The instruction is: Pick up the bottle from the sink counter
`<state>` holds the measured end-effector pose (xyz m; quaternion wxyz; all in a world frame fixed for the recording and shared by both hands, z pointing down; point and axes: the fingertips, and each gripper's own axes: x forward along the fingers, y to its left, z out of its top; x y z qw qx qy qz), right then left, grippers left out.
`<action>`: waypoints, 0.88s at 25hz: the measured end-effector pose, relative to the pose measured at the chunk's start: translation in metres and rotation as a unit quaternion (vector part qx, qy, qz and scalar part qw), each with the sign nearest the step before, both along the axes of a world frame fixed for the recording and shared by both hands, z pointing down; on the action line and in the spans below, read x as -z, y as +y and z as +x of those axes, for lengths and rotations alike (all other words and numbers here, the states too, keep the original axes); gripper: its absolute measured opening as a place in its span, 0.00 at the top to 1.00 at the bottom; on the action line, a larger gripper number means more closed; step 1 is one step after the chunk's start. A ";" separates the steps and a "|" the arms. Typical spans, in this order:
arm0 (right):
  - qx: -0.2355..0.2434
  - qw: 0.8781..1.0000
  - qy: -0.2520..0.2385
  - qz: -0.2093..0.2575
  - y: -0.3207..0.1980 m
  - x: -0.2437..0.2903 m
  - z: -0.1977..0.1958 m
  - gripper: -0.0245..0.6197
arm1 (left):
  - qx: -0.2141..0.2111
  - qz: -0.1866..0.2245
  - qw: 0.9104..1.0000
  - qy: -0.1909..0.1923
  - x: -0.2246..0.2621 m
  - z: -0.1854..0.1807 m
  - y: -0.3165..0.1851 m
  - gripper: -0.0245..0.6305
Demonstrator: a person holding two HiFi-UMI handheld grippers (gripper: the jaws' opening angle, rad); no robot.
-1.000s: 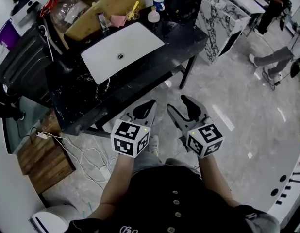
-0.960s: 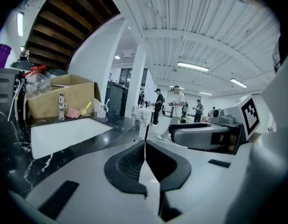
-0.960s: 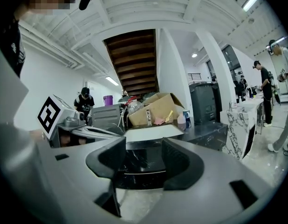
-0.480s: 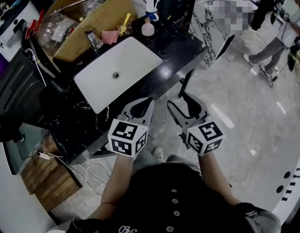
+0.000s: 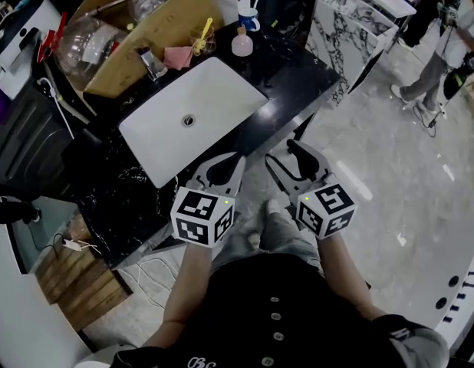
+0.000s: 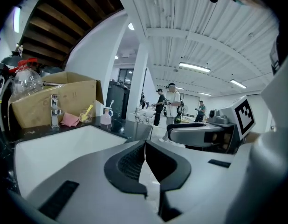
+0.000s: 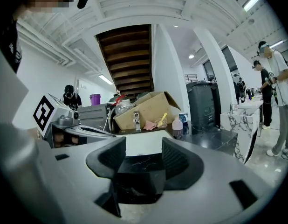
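counter (image 5: 294, 71) nearer; left tool's (image 6: 145, 148) jaws together, clearest in left gripper view

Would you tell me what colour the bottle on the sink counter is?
The bottle is pale pink; it shows most clearly in the head view.

I picked out the bottle (image 5: 241, 43), pale pink, far along the counter (image 5: 298, 71), which was black with thin white veining. The sink (image 5: 222, 98) was plain white. Left of the bottle, a cloth (image 5: 176, 56) showed pink, against a tan-brown cardboard box (image 5: 156, 29). Near me, the left gripper (image 5: 237, 159) and right gripper (image 5: 281, 156) were grey with black pads (image 7: 175, 158), and their cubes (image 5: 203, 216) were white with black squares. The floor (image 5: 375, 175) was mottled grey.
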<state>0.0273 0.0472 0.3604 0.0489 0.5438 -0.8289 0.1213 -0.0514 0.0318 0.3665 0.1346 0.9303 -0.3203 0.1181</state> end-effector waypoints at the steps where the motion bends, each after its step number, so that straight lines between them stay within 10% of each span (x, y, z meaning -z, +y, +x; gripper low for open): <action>1: 0.003 1.000 0.000 0.001 -0.005 0.000 -0.001 0.61 | 0.002 -0.001 1.000 -0.004 -0.002 -0.001 -0.004 0.93; 22: 0.059 0.998 0.016 -0.025 -0.133 -0.017 0.044 0.61 | 0.058 -0.001 0.998 -0.021 -0.009 0.031 -0.138 0.93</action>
